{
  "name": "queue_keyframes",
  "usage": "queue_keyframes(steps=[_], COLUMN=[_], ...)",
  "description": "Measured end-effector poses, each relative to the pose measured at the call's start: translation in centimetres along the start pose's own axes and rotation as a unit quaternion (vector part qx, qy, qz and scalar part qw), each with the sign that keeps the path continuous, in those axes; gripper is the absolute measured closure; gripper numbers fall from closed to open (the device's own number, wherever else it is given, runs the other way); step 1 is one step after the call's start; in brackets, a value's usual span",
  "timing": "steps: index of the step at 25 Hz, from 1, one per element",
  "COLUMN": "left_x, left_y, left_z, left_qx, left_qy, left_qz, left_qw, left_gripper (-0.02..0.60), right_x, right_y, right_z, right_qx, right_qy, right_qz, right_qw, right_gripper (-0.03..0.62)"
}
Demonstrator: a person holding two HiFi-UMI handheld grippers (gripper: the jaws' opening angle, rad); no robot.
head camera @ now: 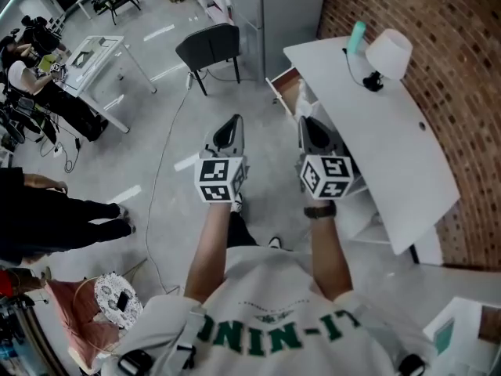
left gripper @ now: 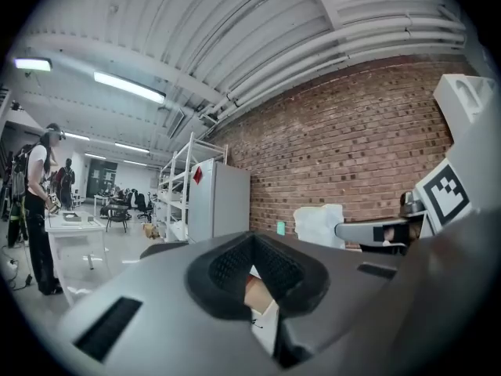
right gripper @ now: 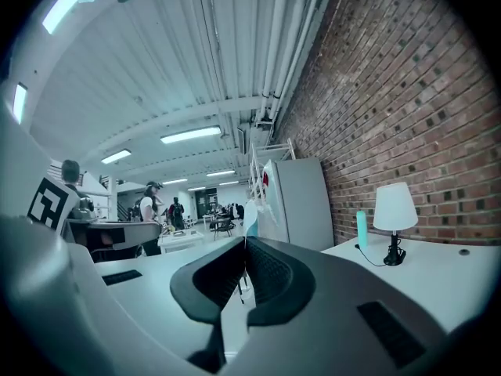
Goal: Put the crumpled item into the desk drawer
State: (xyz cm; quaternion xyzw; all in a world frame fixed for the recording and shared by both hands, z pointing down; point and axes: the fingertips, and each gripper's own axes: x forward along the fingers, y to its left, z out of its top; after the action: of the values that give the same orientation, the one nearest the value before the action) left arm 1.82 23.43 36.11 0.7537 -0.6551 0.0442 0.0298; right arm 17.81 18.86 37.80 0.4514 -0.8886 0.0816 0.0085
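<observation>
Although only a sliver of it shows, the crumpled item (right gripper: 250, 216) reads as a thin white-and-teal scrap standing up from the tips of the right gripper (right gripper: 244, 241). That gripper's fingers are pressed together on it. I judge it held, not certain at this size.

Left gripper (left gripper: 252, 238): fingers pressed together, nothing between them.

In the head view both grippers hang side by side in the air, well apart from the drawer (head camera: 288, 92) and pointing toward it. The drawer is pulled out at the end of the white desk (head camera: 376, 147).

Progress, as a judgement: drawer open and item in hand, so those steps are done. Left to do: carry the item over the drawer and release it inside.

A lamp (head camera: 387, 53) stands on the desk. A black chair (head camera: 207, 44) sits beyond.
</observation>
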Motion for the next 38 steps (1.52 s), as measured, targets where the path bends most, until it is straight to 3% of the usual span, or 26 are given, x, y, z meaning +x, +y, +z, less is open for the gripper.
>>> queue_keyframes(steps=[6,15,27,33,38], left_x=[5.5,16.1,25.3,28.0,29.9], left_y=[3.1,10.4,17.3,17.7,15.3], left_z=[-1.1,1.8,-0.9,-2.4,-5.4], left_qx=[-0.009,-0.002,-0.015,-0.005,-0.019], left_qy=[-0.002,-0.021,0.017,0.025,0.061], left_qz=[-0.024,-0.062,-0.126,-0.170,-0.231], left_qw=[0.9997,0.9979,0.9918,0.9850,0.9709], left_gripper=[0.581,0.581,0.581,0.581,0.581], right_x=[5.4,17.2,27.2,28.9,28.9], right_y=[-0.8,-1.0,-1.2,-2.4,-4.6], right_z=[-1.2,0.7,-1.0,-2.3,-5.2], right_qx=[-0.006,-0.007,0.007,0.006,0.023], right_qy=[0.013,0.019,0.038,0.048,0.073], right_qz=[-0.017,-0.037,-0.095,-0.131,-0.153], right_qw=[1.000,0.999,0.995,0.990,0.985], right_gripper=[0.589,0.589,0.589,0.589,0.589])
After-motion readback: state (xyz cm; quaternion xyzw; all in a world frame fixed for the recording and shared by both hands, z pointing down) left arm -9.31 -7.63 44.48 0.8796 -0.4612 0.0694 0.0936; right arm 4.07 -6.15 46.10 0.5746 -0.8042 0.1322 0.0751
